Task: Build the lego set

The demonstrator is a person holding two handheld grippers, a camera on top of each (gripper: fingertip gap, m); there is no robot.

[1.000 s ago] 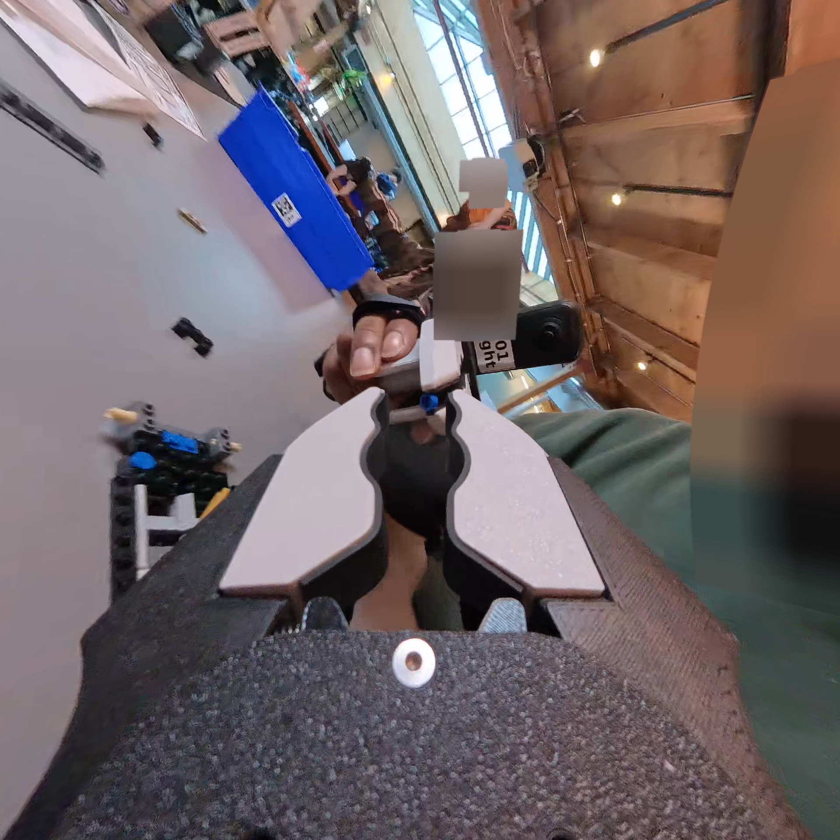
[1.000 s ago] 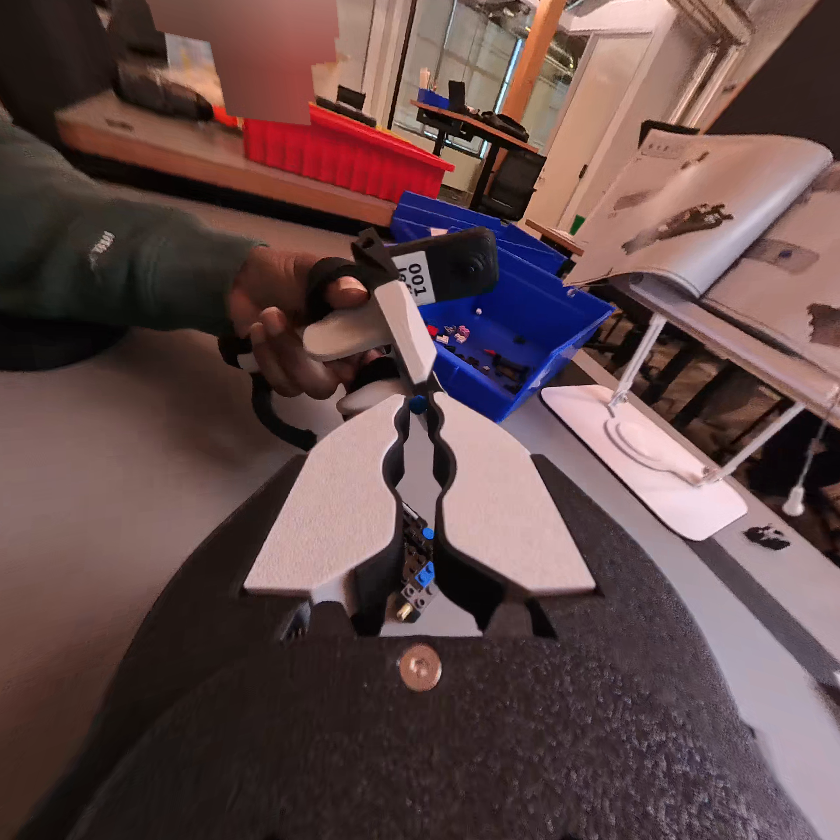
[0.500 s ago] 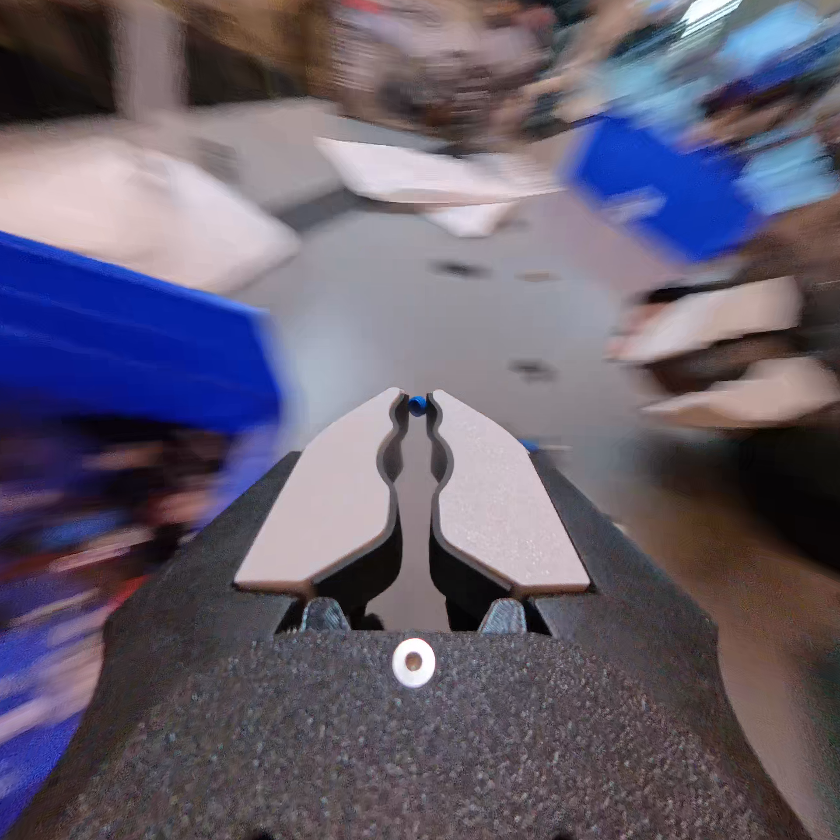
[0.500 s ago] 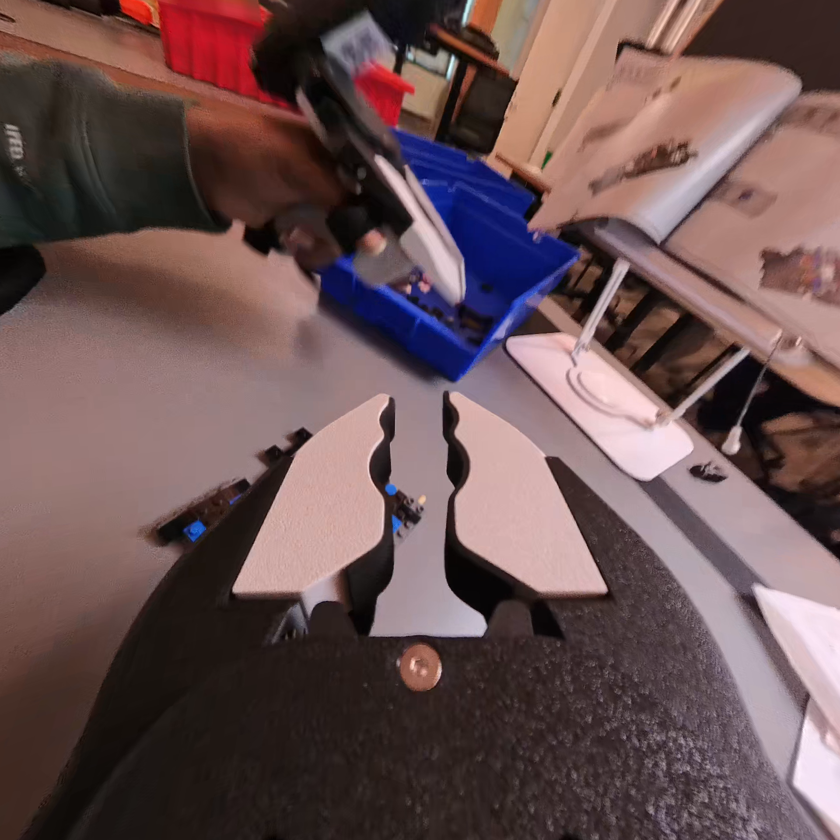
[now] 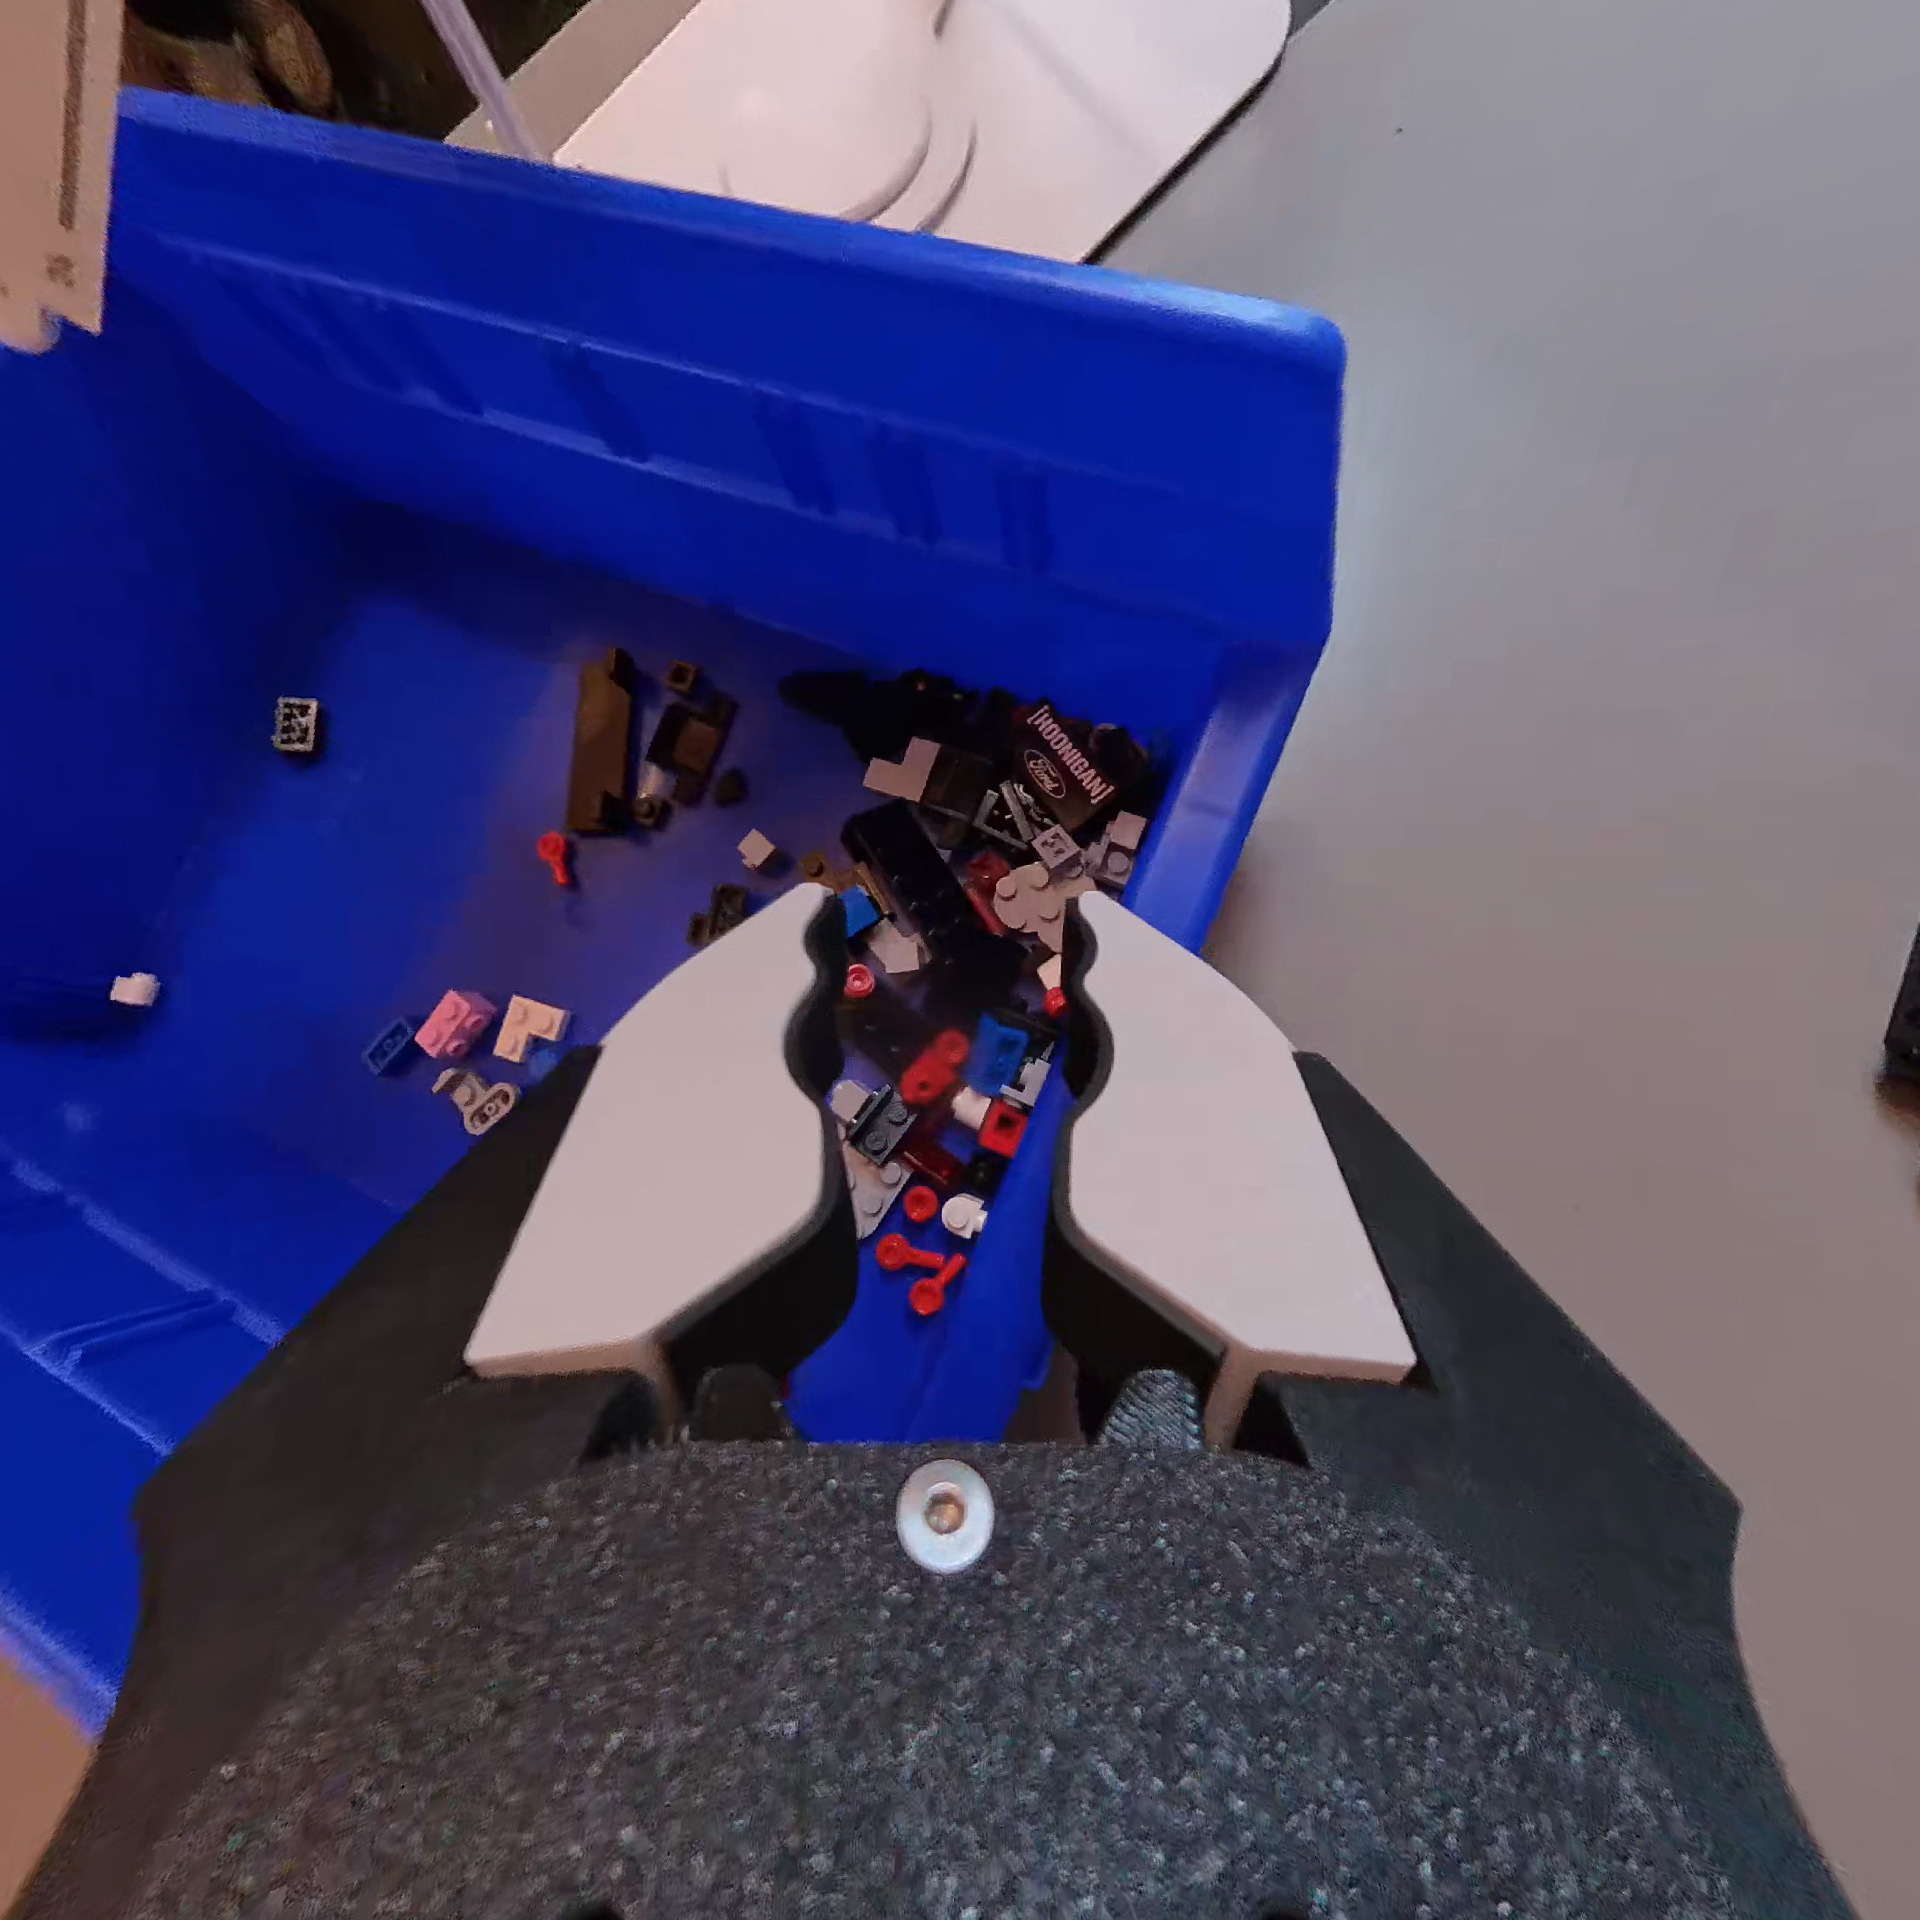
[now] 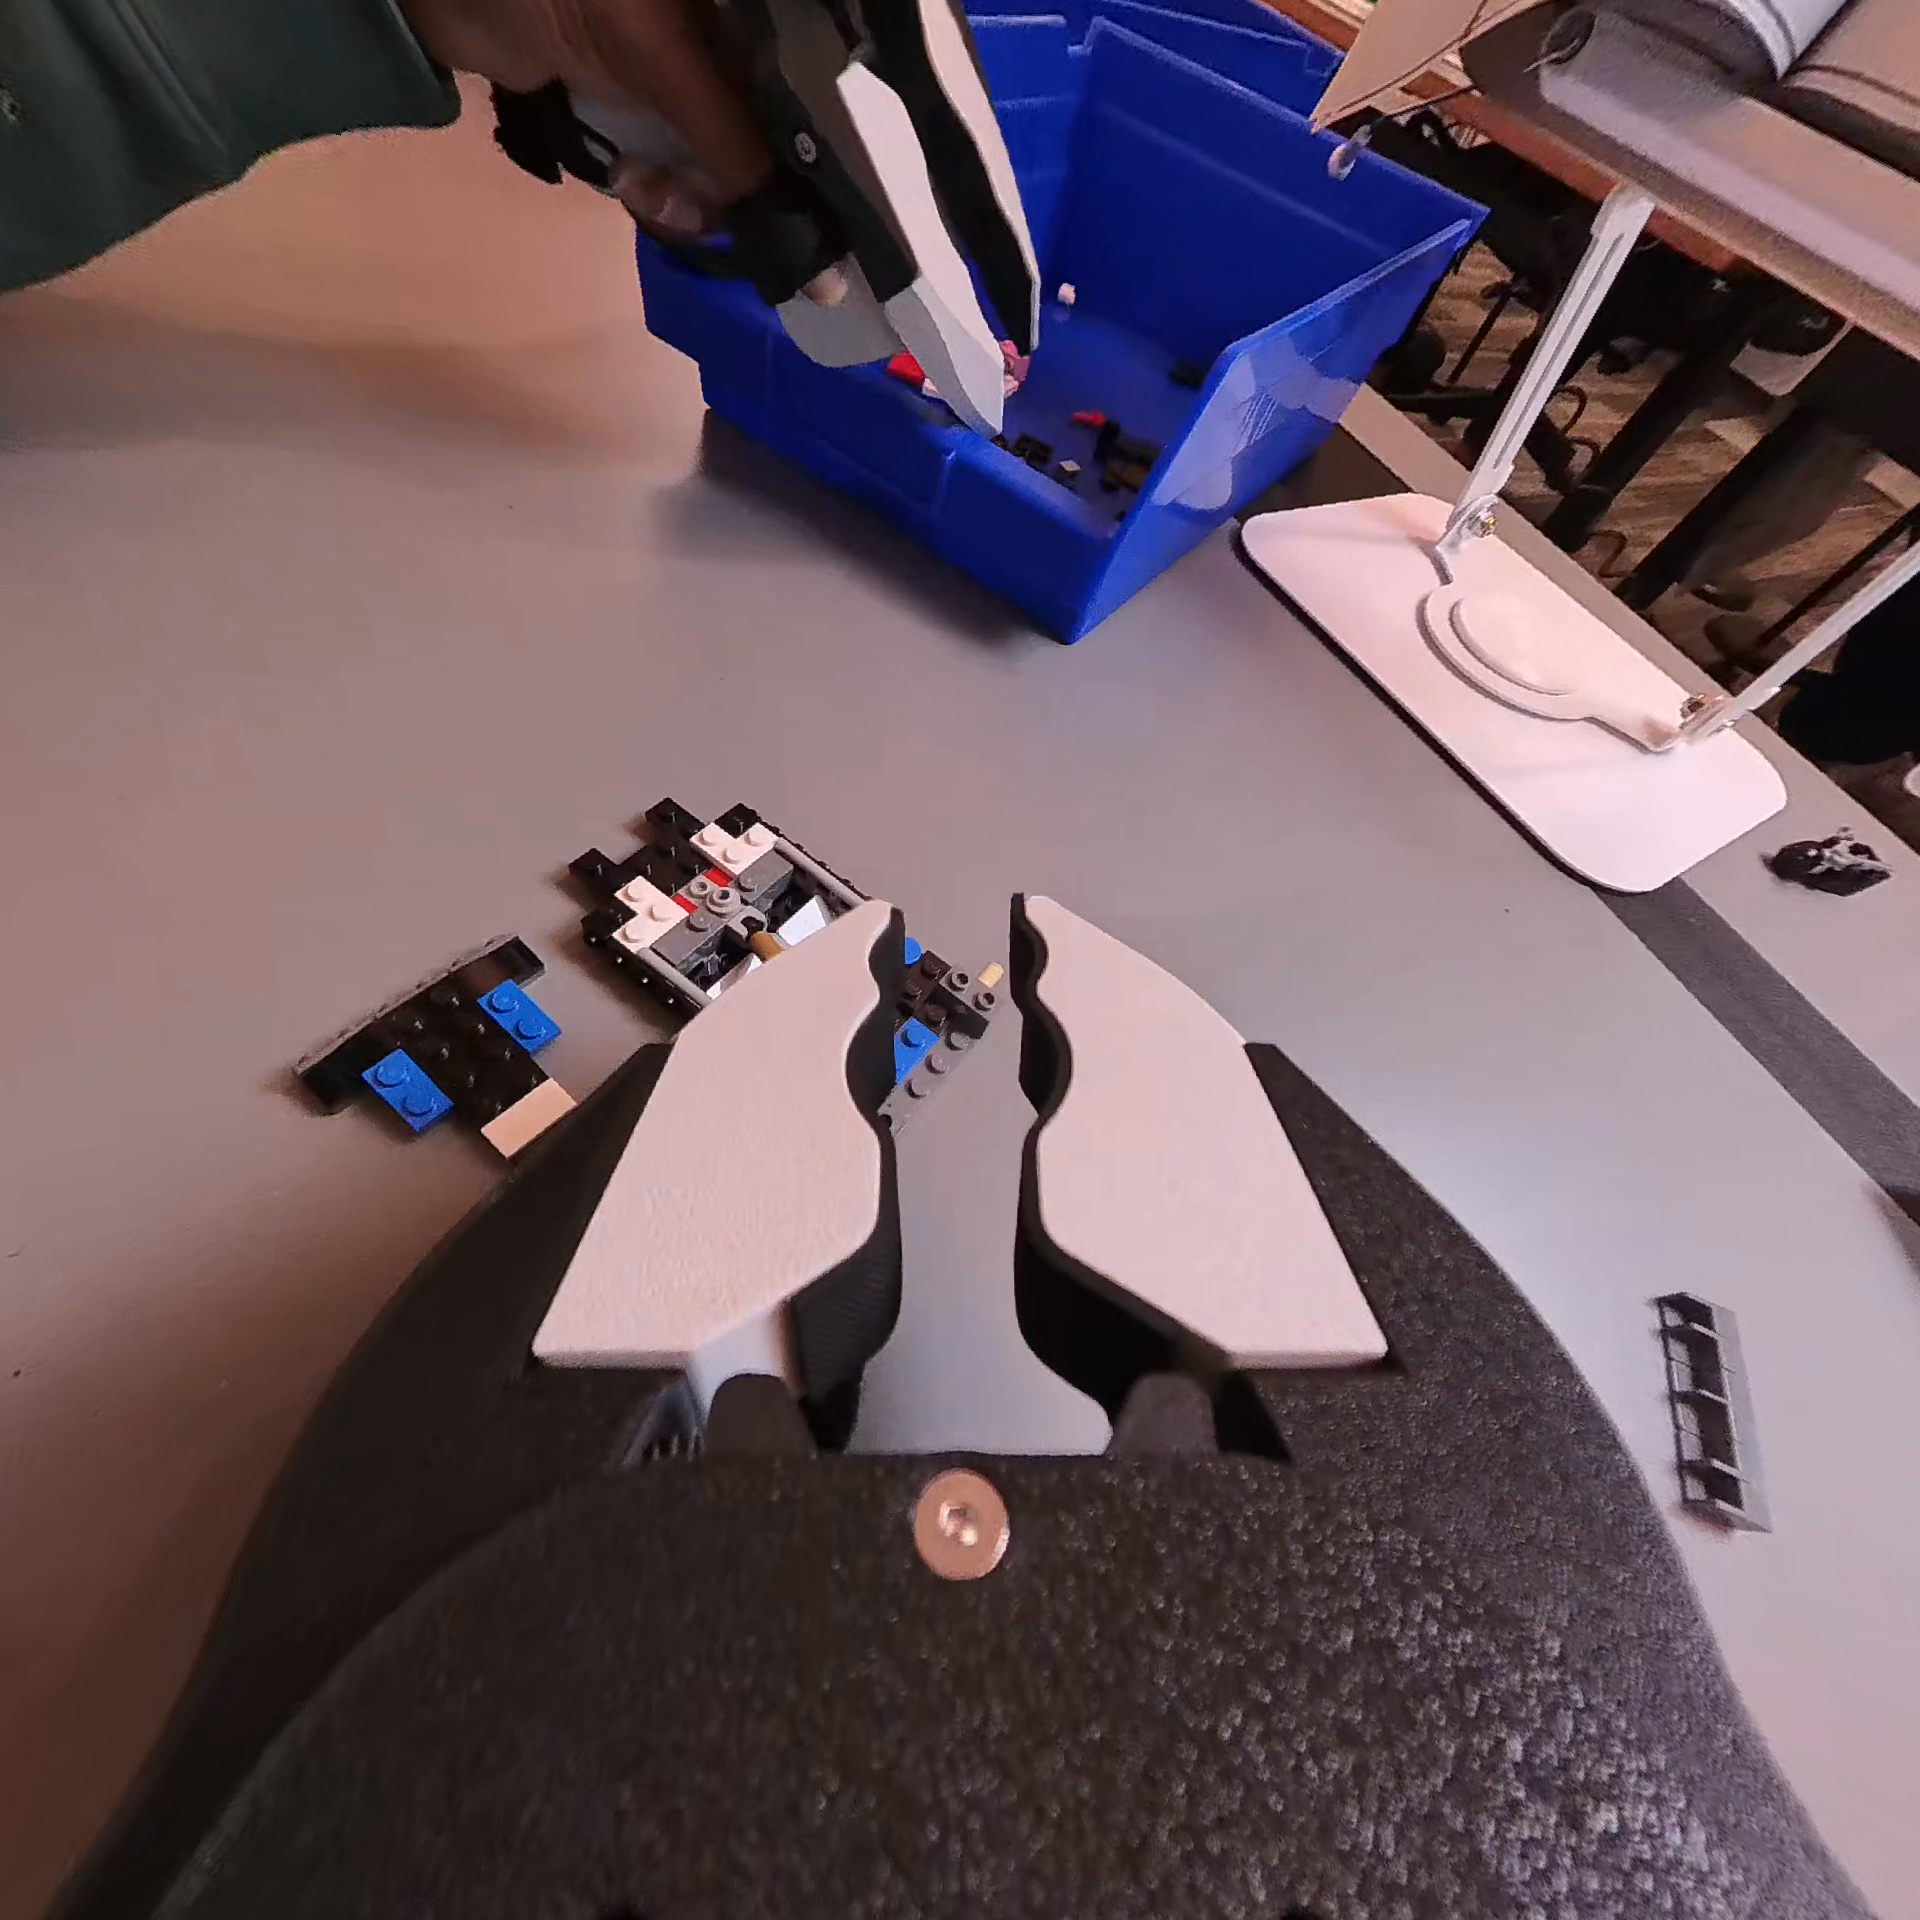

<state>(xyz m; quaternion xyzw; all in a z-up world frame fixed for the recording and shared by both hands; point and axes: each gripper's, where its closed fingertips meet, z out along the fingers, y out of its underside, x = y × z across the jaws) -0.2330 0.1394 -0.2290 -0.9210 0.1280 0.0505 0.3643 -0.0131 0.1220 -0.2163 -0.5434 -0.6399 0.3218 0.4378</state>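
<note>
My left gripper (image 5: 951,904) is open and empty, hanging over a blue bin (image 5: 727,416). Below its tips lies a pile of small loose bricks (image 5: 997,821) in black, grey, red and blue, in the bin's right corner. In the right wrist view this gripper (image 6: 987,384) dips into the same bin (image 6: 1195,239). My right gripper (image 6: 956,909) is open and empty above the grey table. A partly built black, grey and white brick model (image 6: 707,904) lies just beyond its left finger, with its blue-and-grey end (image 6: 935,1013) showing between the fingers. A black plate with blue bricks (image 6: 436,1034) lies to the left.
A white stand base (image 6: 1507,665) sits right of the bin, also in the left wrist view (image 5: 914,104). A black grille piece (image 6: 1704,1413) and a small dark piece (image 6: 1829,862) lie on the table at the right. A person's green sleeve (image 6: 156,114) is at top left. One gripper's finger ends stand about 25 cm off the other's.
My left gripper, shut on a small blue piece before, swung over the blue bin and opened; the piece is gone from its tips. My right gripper opened and now looks down on the model.
</note>
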